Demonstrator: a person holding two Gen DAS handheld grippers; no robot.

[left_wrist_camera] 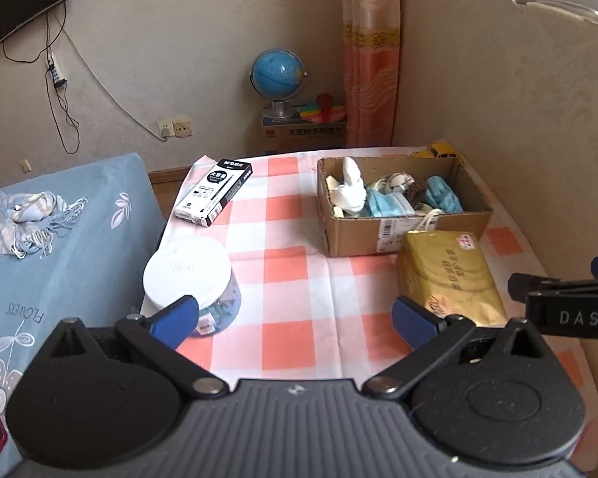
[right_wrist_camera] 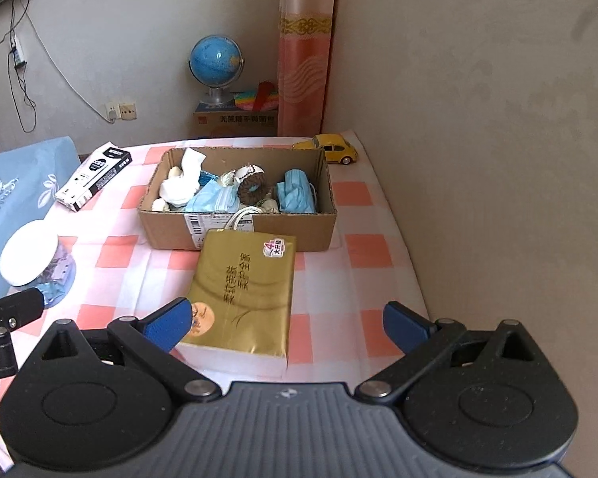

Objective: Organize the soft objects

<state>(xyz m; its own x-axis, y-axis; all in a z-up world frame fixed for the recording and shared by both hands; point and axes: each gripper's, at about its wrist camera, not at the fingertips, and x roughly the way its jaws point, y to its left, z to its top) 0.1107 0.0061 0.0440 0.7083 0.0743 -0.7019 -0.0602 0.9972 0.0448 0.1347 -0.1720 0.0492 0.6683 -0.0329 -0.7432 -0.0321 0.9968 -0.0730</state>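
A cardboard box (right_wrist_camera: 243, 235) (left_wrist_camera: 378, 235) on the checked cloth holds soft items: blue face masks (right_wrist_camera: 295, 195) (left_wrist_camera: 390, 203), a white cloth (right_wrist_camera: 181, 187) (left_wrist_camera: 351, 191) and a brown scrunchie (right_wrist_camera: 253, 189). A gold tissue pack (right_wrist_camera: 245, 298) (left_wrist_camera: 450, 275) lies flat in front of the box. My right gripper (right_wrist_camera: 287, 326) stands wide open just above the pack's near end, its pads clear of it. My left gripper (left_wrist_camera: 295, 318) is open over bare cloth, holding nothing. A striped scarf (left_wrist_camera: 24, 215) lies on the blue bedding at far left.
A white-lidded jar (left_wrist_camera: 189, 275) (right_wrist_camera: 32, 255) stands near the table's left edge, a black-and-white pen box (left_wrist_camera: 215, 191) (right_wrist_camera: 93, 175) behind it. A yellow toy car (right_wrist_camera: 329, 147) sits at the back right by the wall. A globe (left_wrist_camera: 277, 73) stands beyond the table.
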